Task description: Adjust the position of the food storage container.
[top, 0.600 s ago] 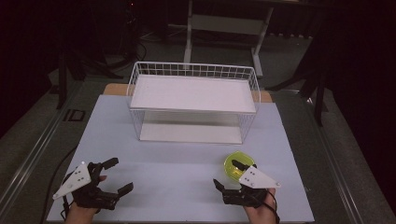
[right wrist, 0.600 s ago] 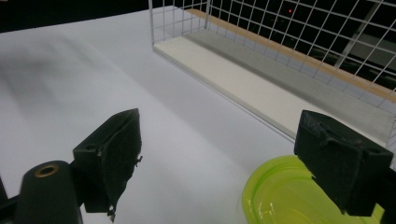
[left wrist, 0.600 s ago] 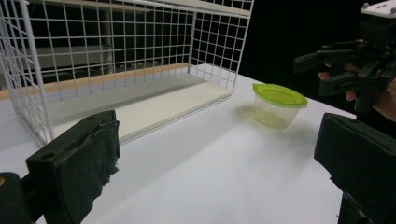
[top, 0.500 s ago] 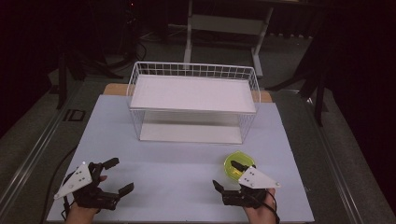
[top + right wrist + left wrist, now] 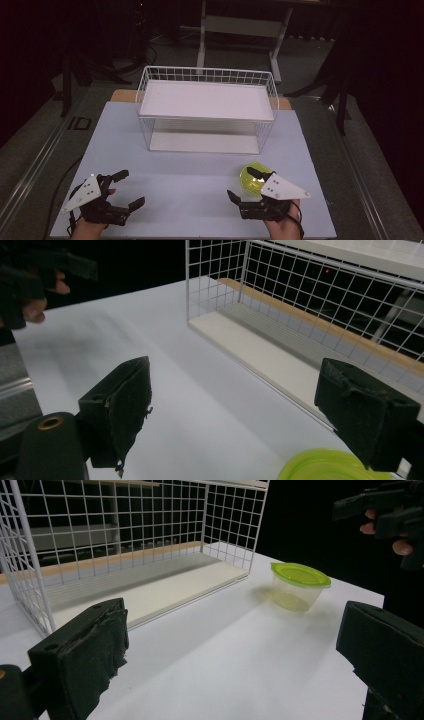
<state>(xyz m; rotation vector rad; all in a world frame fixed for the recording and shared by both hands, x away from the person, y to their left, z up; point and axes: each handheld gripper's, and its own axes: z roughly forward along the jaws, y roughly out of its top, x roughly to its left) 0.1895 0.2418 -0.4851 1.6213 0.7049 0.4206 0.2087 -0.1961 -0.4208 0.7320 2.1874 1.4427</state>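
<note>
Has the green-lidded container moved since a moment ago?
No. The green-lidded container sits at the same spot off the wire rack's front right corner, beside the right gripper.

Desk (image 5: 200,185) evenly lit from above; surroundings dark. Soft shadow beneath the wire basket (image 5: 207,75). High view slightly soft. Near jaws blurred in both gripper views.

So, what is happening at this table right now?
A person holds tongs in each hand at the near edge of the table. Both are open and hold nothing. The right tongs are just beside a small tub with a green lid, not gripping it. The left tongs rest apart. A white wire rack stands behind.
</note>
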